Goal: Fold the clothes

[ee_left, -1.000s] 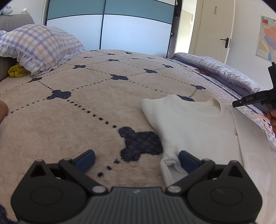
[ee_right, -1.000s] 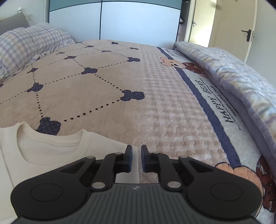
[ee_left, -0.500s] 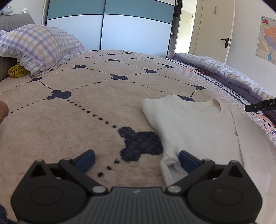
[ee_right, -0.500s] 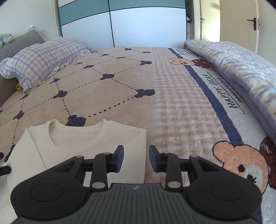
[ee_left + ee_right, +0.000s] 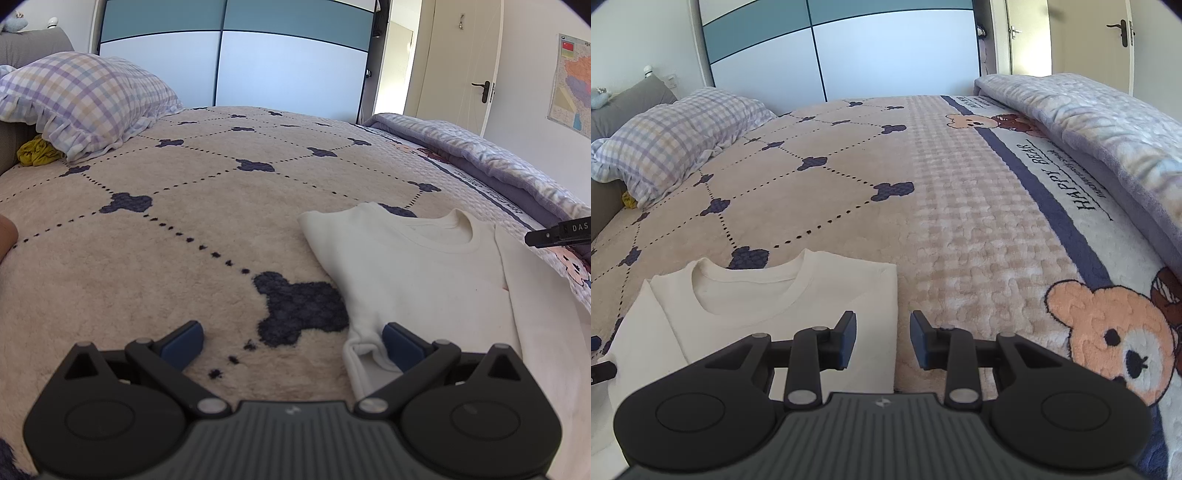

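Note:
A cream sweatshirt point(image 5: 417, 269) lies flat on the bed with its sleeves folded in, collar away from me. It also shows in the right wrist view point(image 5: 783, 306). My left gripper point(image 5: 291, 345) is wide open and low over the bed; its right pad point(image 5: 400, 349) touches the sweatshirt's left edge by a sleeve cuff point(image 5: 364, 360). My right gripper point(image 5: 882, 341) is open and empty, hovering above the sweatshirt's right edge. Part of the right gripper point(image 5: 557, 233) shows at the right edge of the left wrist view.
The bed is covered by a beige blanket point(image 5: 184, 221) with dark clover marks and a bear print point(image 5: 1108, 332). A checked pillow point(image 5: 81, 99) lies at the far left, a rolled lilac quilt point(image 5: 1100, 125) along the right. Wardrobe doors point(image 5: 258, 62) stand beyond.
My right gripper has opened, let go of the sweatshirt's right side and pulled back and up. My left gripper has not moved.

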The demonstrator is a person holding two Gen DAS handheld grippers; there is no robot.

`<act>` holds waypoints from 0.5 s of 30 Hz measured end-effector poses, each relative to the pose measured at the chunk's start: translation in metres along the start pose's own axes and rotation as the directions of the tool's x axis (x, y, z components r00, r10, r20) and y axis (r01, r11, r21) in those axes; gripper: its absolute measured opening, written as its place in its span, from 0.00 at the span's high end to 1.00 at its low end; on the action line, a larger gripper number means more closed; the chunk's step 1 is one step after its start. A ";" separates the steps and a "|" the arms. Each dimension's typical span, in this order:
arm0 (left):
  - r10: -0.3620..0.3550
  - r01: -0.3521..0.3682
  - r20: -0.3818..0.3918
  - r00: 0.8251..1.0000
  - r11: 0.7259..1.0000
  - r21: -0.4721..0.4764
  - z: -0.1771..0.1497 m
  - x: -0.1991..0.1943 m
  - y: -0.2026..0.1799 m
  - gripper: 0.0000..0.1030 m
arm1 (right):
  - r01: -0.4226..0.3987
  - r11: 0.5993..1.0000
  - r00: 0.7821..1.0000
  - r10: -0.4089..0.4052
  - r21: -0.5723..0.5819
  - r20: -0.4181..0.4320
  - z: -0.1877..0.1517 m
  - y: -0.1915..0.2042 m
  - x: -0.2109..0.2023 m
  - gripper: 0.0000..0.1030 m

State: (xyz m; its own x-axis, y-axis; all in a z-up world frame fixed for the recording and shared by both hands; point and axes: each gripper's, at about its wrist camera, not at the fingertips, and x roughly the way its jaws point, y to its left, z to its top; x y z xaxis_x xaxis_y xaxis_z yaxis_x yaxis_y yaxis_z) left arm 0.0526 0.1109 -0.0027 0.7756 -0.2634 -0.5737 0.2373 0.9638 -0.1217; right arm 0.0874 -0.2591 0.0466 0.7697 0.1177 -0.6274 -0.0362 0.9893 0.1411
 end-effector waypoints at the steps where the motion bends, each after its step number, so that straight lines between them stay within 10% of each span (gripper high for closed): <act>1: 0.000 0.000 0.000 1.000 1.000 0.000 0.000 0.000 0.000 0.00 | 0.001 1.000 1.000 -0.001 0.001 0.000 0.001 0.000 0.000 0.67; 15: 0.000 0.000 0.000 1.000 1.000 0.000 0.000 0.000 0.000 0.00 | -0.088 0.991 0.985 0.072 -0.105 -0.154 -0.005 -0.008 0.013 0.66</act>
State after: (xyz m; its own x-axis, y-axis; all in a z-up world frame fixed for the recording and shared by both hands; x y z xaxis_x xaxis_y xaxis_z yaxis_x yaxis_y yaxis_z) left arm 0.0526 0.1110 -0.0028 0.7756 -0.2635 -0.5737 0.2373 0.9638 -0.1218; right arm 0.0944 -0.2651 0.0334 0.6575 0.2000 -0.7264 -0.1705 0.9786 0.1151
